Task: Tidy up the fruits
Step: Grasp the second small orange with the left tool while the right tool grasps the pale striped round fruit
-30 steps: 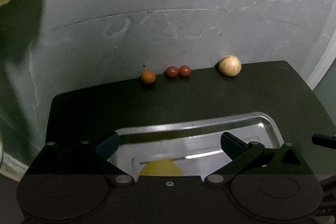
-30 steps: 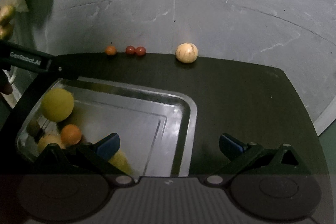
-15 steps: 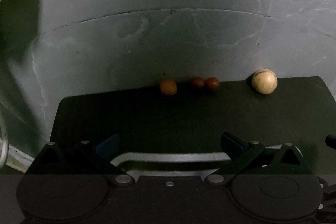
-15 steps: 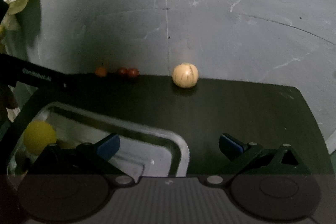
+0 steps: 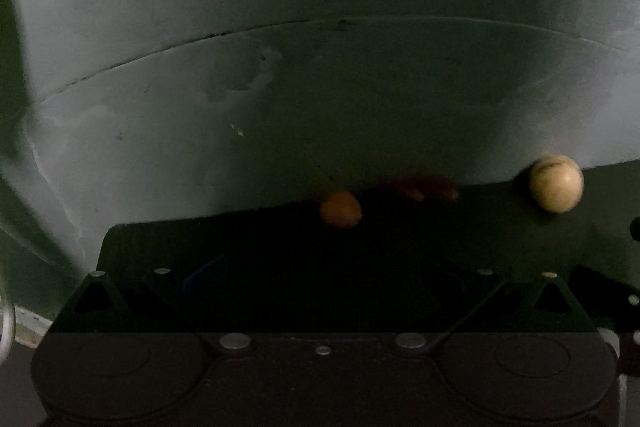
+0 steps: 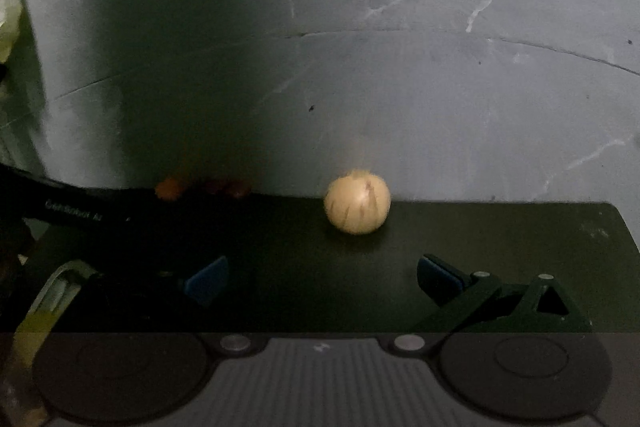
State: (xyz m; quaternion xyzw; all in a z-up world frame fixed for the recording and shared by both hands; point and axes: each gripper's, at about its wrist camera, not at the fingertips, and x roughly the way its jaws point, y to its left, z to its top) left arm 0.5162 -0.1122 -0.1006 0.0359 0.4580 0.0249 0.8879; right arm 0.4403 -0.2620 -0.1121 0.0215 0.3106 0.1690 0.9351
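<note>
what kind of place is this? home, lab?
Hard to say; likely a plain indoor spot, not clearly a kitchen. A dark table stands against a bare, cracked grey wall, with loose fruit such as a pale round one along its far edge.

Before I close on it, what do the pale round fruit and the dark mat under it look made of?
Pale round fruit: smooth, matte cream skin with thin brown streaks; real or imitation, cannot tell. Dark mat: flat, dull black sheet without glare, probably rubber or plastic. Blur leaves both open.

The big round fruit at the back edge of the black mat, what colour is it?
The round fruit is pale cream-yellow with thin brown streaks, clearest in the right wrist view.
</note>
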